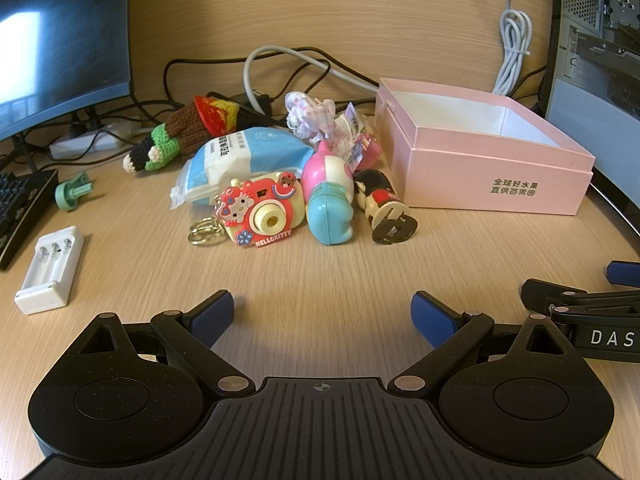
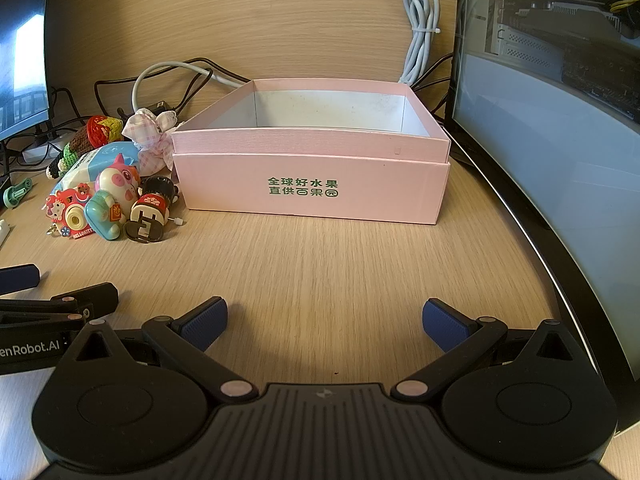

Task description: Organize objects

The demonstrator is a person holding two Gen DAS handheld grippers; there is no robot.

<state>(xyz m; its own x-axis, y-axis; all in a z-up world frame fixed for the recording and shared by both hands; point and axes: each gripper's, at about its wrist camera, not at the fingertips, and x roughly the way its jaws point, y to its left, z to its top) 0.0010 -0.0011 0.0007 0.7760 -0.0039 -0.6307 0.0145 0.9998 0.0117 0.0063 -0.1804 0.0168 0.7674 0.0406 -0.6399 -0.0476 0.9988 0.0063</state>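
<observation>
A pile of small things lies on the wooden desk: a Hello Kitty toy camera (image 1: 260, 212), a pink and blue pig figure (image 1: 328, 200), a black-haired doll (image 1: 384, 208), a blue tissue pack (image 1: 248, 156), a crocheted doll (image 1: 180, 132) and a checked cloth bow (image 1: 312, 116). An open, empty pink box (image 1: 492, 176) stands right of the pile; it also shows in the right wrist view (image 2: 312, 184). My left gripper (image 1: 322, 316) is open and empty, short of the pile. My right gripper (image 2: 324, 322) is open and empty, in front of the box.
A white battery charger (image 1: 50, 270), a green plastic part (image 1: 72, 190) and a keyboard (image 1: 16, 208) lie at the left. Monitors (image 1: 60, 40) (image 2: 560, 160) stand on both sides. Cables (image 1: 280, 64) run along the back wall.
</observation>
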